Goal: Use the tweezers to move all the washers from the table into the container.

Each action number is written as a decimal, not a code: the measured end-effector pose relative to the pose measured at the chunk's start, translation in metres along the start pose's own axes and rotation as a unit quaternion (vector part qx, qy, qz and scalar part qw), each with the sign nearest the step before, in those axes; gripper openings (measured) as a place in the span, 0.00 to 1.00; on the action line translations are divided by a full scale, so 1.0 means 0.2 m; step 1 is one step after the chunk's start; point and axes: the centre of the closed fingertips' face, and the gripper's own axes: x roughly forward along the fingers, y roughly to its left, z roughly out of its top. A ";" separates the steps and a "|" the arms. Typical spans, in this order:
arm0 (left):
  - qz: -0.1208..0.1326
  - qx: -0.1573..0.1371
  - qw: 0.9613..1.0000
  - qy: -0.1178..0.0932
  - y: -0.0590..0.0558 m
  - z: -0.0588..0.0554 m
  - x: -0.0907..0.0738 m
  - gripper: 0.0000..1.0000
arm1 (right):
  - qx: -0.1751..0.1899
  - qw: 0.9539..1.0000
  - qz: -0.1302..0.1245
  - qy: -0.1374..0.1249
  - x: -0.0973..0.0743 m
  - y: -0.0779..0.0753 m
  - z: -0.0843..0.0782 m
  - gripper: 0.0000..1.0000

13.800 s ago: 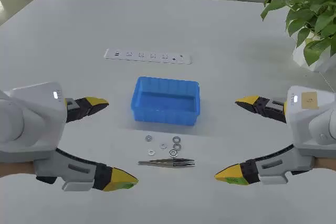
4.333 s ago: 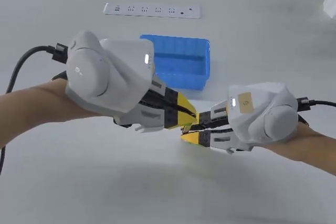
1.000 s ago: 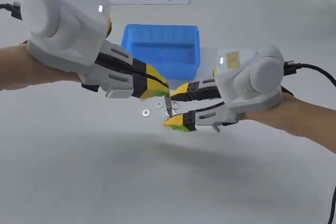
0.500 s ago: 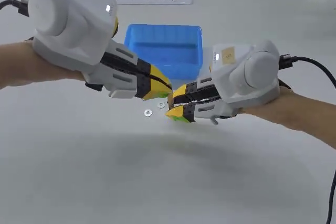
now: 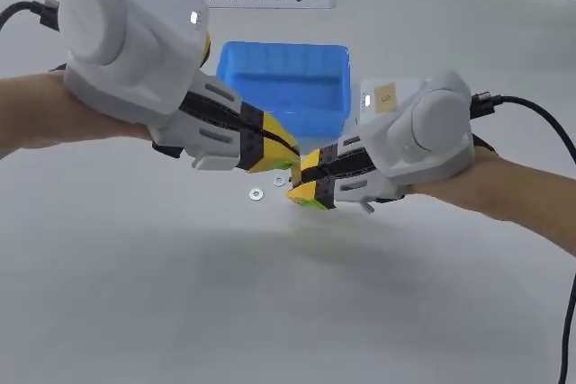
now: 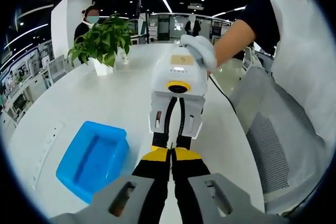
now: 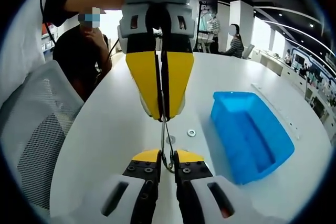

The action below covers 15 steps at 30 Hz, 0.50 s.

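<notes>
In the head view, the left claw (image 5: 286,152) and the right claw (image 5: 306,179) meet tip to tip low over the white surface (image 5: 180,303), just in front of the blue container (image 5: 288,78). The forearms come in from either side, with the wrists turned so that both sets of jaws slope inward and down. The washers (image 5: 256,193) that can be seen lie on the surface just beside the tips. Any others would be hidden under the claws.

In the left gripper view, the left claw's own jaws are drawn together and the right claw faces them nose to nose. The container lies off to one side, and its floor looks bare, so the job seems barely begun.

In the right gripper view, the tweezers (image 7: 165,135) hang point-down, clamped between the left claw's yellow tips. The right claw's jaws are closed onto the lower legs. The likely reason is that one claw carries the tool while the other squeezes it shut. Whether a washer is caught in the points cannot be told. Two washers rest on the surface between the claws and the container.
</notes>
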 end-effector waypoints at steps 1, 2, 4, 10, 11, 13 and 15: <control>0.000 0.001 1.000 0.000 0.00 0.00 0.00 0.04 | 0.002 1.000 0.000 0.002 0.00 0.00 0.00 0.11; 0.001 0.001 1.000 0.000 0.00 0.00 0.00 0.04 | -0.001 1.000 -0.001 0.003 0.00 0.00 -0.01 0.11; 0.001 0.003 1.000 0.002 0.00 -0.01 0.00 0.04 | -0.015 1.000 -0.004 0.006 0.00 0.01 -0.01 0.10; 0.003 0.001 1.000 0.009 -0.01 -0.01 -0.01 0.05 | -0.038 0.999 -0.010 0.009 0.01 0.00 -0.01 0.09; 0.004 0.001 1.000 0.009 -0.01 -0.02 -0.01 0.05 | -0.039 0.999 -0.013 0.008 0.01 0.00 -0.01 0.09; 0.002 0.004 1.000 0.009 -0.02 -0.02 -0.01 0.05 | -0.040 0.999 -0.017 0.006 0.00 0.01 -0.01 0.08; 0.004 0.006 1.000 0.009 -0.03 -0.01 0.00 0.06 | -0.043 0.999 -0.021 0.006 0.00 0.00 -0.01 0.08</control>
